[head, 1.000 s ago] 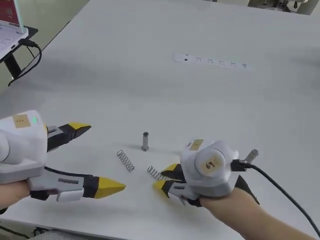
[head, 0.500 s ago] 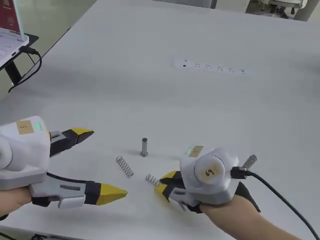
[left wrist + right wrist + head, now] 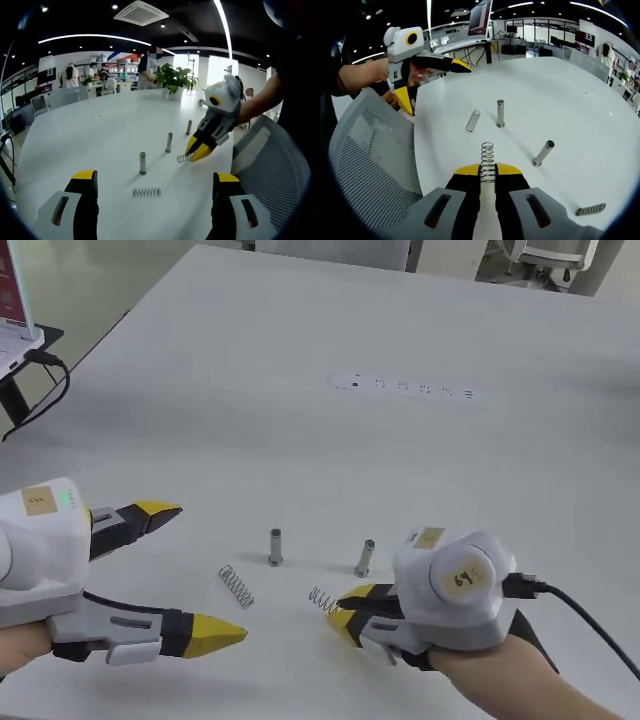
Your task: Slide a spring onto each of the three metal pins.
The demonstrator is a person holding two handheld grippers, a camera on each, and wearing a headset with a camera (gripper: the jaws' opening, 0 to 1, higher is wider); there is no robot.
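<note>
From where I stand, the job looks about a third done. Two metal pins stand bare on the white tabletop (image 3: 480,470): the left pin (image 3: 275,547) and the right pin (image 3: 365,557), near each other and both upright. Beyond them in the left gripper view is a third upright piece (image 3: 189,127) that reads as coils from top to bottom. I take it for a pin already wearing its spring, though it is too small to be sure.

The right hand-held gripper (image 3: 338,605) has its jaws nearly together, pinched on one end of the held spring (image 3: 322,598). The spring sticks out ahead of the tips, low over the tabletop and short of both bare pins. The left hand-held gripper (image 3: 210,572) is spread wide with nothing in it. It hovers near the loose spring (image 3: 236,585), which lies flat just beside the left pin.

So what's left, as I judge it, is two pins. The held spring has to go over one bare pin, then the loose spring must be picked up and dropped over the other. A power strip (image 3: 400,387) lies well apart, out of the way.
</note>
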